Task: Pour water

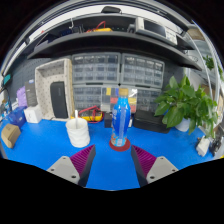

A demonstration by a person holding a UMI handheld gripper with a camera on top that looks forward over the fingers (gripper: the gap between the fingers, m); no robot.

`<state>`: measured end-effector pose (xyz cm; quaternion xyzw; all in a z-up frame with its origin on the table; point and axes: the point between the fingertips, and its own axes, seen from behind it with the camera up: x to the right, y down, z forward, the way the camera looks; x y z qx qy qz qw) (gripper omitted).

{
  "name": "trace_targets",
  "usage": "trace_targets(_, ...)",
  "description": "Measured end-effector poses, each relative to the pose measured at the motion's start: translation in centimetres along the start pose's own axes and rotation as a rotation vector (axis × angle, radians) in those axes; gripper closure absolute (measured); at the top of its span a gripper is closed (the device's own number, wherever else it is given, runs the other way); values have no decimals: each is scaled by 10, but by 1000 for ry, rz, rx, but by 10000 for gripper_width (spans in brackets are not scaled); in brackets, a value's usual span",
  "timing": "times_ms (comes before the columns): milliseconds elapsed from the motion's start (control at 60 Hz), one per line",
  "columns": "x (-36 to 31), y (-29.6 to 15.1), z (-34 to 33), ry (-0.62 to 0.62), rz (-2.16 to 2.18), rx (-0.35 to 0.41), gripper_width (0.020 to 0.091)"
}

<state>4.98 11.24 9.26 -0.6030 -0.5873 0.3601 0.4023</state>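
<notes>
My gripper (112, 160) hangs with fingers apart over the blue table (40, 155).
Tall clear blue-capped plastic bottle (122, 118) just ahead; white ribbed cup (78, 132) to its left.

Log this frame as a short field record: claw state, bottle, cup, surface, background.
claw: open, holding nothing, pink pads visible
bottle: clear blue bottle upright on a red coaster, just ahead of the fingers
cup: white cup upright, beside the bottle, apart from it
surface: blue table
background: potted plant, drawer cabinets, shelf above
pouring: not yet begun
</notes>
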Motion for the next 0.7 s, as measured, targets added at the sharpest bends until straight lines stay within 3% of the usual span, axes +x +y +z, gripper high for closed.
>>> trace_targets(317,-41,-68,-95,3,36,89,383)
trace_targets(700,-85,-84,-142,-44,71,120,381)
